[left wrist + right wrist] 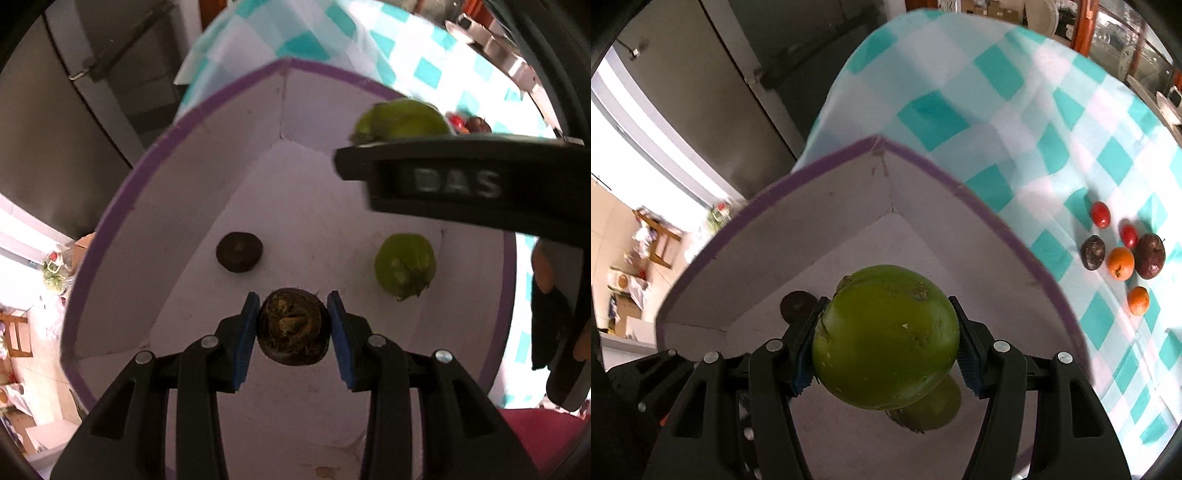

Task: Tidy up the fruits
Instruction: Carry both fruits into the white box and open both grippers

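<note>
A white box with a purple rim (110, 221) (960, 188) stands on the checked cloth. My left gripper (293, 306) is shut on a dark brown round fruit (293, 332) and hangs over the box floor. On that floor lie a second dark fruit (239, 256) (796, 306) and a green fruit (405, 269) (934, 410). My right gripper (888, 301) is shut on a large green fruit (886, 336) (400, 120) above the box. One of its black fingers (424, 177) crosses the upper right of the left wrist view.
A teal and white checked cloth (997, 92) covers the table. Right of the box lie two red fruits (1100, 214), two oranges (1121, 263) and two dark fruits (1150, 255). A dark cabinet (701, 92) stands beyond the table's left edge. A hand (543, 273) shows at the right.
</note>
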Demonstrator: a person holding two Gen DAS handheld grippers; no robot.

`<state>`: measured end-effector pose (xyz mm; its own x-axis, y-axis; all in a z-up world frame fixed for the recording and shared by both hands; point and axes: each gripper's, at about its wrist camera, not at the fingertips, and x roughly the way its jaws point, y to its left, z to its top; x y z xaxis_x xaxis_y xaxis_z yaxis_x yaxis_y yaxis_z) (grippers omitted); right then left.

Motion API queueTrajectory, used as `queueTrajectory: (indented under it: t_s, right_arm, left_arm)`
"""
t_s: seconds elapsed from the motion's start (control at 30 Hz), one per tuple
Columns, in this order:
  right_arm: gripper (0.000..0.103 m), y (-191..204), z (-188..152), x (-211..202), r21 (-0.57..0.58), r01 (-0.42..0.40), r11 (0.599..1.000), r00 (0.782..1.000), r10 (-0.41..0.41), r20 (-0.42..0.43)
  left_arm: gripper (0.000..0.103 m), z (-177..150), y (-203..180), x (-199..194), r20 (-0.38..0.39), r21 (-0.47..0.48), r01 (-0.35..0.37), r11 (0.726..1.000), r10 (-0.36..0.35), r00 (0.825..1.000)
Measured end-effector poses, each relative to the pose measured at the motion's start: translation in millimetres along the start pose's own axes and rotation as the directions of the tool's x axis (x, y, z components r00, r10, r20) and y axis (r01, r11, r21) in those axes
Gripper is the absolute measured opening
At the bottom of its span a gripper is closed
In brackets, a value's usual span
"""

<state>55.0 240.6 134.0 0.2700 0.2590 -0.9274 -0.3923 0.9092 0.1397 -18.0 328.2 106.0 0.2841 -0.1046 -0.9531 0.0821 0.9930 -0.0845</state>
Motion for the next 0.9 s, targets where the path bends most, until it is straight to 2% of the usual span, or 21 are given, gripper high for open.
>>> queueTrajectory:
  t_s: [0.13,0.33,0.67,0.73,0.9]
  right_arm:
    - [0.061,1.7,4.8,17.5,0.015,0.028,0.999,0.998,-0.027,-0.048]
    - [0.061,-0.1,5.7,51.6,0.051,0.089,0.995,0.984,-0.079,-0.159]
    - [0.061,19.8,-1.0,83.7,-0.014,0.147,0.989,0.957,-0.146,-0.25]
    - [0.061,17.8,-0.9,85.5,0.002,0.154,0.988,0.955,-0.148,-0.259]
    - [0.061,13.2,-1.6,87.8,0.024,0.163,0.986,0.95,-0.151,-0.273]
  left_arm:
    - [0.038,-2.0,5.2,17.9,-0.069,0.006,0.023,1.0,-0.022,0.997]
    - [0.038,-10.6,11.5,42.0,-0.174,0.01,0.036,0.999,-0.033,0.984]
    - [0.039,-19.5,16.3,42.0,-0.189,0.033,0.07,0.997,-0.063,0.98]
    - [0.05,-17.1,15.8,41.1,-0.187,0.035,0.082,0.996,-0.074,0.98]
    - [0.062,-21.1,15.3,36.8,-0.178,0.055,0.085,0.995,-0.074,0.981]
